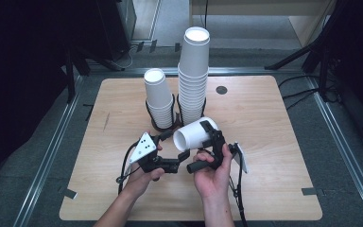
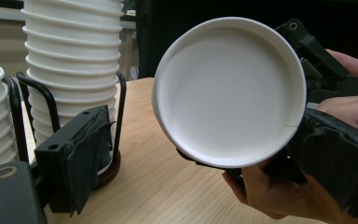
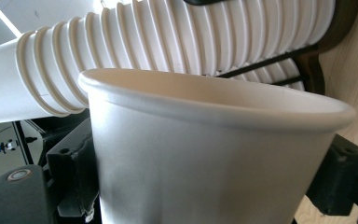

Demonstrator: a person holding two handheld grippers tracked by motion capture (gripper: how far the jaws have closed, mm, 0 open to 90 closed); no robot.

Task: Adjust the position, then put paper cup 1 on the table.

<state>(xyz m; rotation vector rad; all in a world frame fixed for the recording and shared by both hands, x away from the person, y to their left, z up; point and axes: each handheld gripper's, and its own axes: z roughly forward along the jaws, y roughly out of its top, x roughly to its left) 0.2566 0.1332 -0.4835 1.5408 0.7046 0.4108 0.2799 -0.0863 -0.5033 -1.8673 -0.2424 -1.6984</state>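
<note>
White cup (image 3: 205, 154) clamped sideways in right claw (image 1: 207, 137); left claw (image 1: 174, 146) apart, seemingly just clear.

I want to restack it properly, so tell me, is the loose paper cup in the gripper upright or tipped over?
Tipped: the paper cup lies on its side in the right gripper, mouth facing the left gripper.

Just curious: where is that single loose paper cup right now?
In the high view the paper cup lies sideways in the right gripper, just in front of the two cup stacks.
</note>
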